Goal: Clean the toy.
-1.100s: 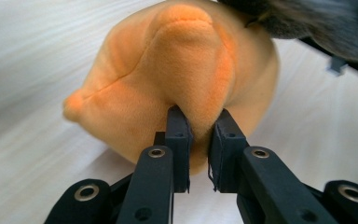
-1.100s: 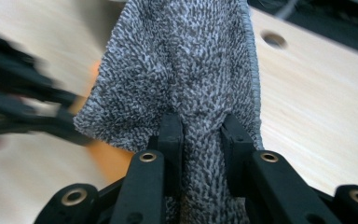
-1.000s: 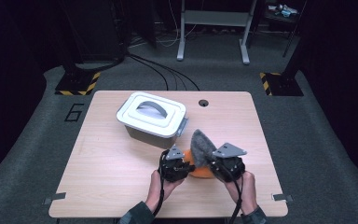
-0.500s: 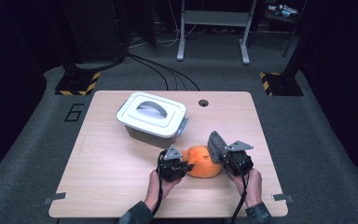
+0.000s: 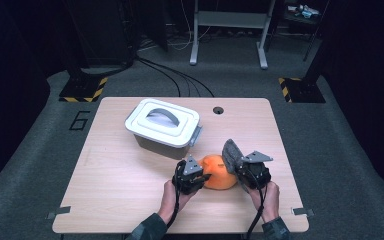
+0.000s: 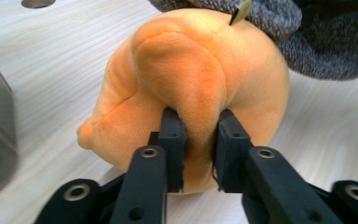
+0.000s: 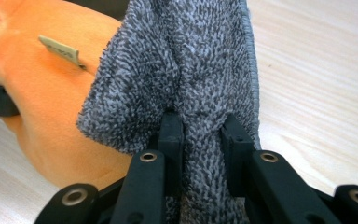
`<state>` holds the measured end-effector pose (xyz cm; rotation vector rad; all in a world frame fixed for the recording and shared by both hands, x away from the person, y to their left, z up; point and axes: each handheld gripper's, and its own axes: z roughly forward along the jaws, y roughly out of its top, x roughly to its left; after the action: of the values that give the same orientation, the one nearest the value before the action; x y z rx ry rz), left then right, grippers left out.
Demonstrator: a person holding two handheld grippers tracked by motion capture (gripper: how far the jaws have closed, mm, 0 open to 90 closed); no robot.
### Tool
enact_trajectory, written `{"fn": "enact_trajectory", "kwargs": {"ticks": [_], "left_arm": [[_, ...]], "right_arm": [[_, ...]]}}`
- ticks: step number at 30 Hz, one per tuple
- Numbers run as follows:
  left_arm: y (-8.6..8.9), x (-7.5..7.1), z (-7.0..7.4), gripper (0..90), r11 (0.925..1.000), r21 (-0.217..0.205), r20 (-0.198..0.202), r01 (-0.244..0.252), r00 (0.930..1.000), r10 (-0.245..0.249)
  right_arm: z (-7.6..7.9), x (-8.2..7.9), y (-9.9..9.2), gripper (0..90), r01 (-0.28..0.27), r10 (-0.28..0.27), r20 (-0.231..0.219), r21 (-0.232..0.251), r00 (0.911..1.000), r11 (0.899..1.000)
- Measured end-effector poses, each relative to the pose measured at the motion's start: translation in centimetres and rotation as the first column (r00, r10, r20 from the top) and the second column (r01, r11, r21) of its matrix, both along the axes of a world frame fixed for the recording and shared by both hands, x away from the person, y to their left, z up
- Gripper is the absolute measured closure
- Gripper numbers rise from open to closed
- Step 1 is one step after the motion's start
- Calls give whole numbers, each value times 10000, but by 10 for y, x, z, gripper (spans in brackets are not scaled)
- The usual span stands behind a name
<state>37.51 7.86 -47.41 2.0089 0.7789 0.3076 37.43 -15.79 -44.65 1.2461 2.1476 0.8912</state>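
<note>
An orange plush toy (image 5: 216, 175) lies on the wooden table (image 5: 120, 185) near its front edge. My left gripper (image 5: 202, 176) is at the toy's left side, shut on a raised fold of the orange plush (image 6: 200, 79). My right gripper (image 5: 236, 169) is at the toy's right side, shut on a grey terry cloth (image 5: 230, 151) that stands up against the toy. In the right gripper view the grey cloth (image 7: 200, 60) bunches between the jaws, with the orange toy (image 7: 42, 102) and its small tag (image 7: 60, 49) behind it. The grey cloth (image 6: 317, 42) drapes over the toy's far side in the left gripper view.
A white lidded box (image 5: 162, 127) with a handle on its lid stands behind and to the left of the toy. A round cable hole (image 5: 218, 110) sits near the table's far edge. Bare tabletop lies to the left and right of the hands.
My right gripper has carried the grey cloth from over the toy's top down and to its right side. The left gripper has kept its place on the toy.
</note>
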Motion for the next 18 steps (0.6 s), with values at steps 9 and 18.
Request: {"fn": "enact_trajectory", "kwargs": {"ticks": [9, 18], "left_arm": [[9, -3, 10, 786, 9844, -1737, -1643, -288, 9864, -2], [15, 1, -5, 784, 9854, -1673, -1812, -330, 9835, 22]], "right_arm": [[47, -25, 16, 737, -891, 904, 702, -214, 9934, 9958], [21, -13, 45, 741, -1632, 1635, -15, -704, 9865, 9841]]}}
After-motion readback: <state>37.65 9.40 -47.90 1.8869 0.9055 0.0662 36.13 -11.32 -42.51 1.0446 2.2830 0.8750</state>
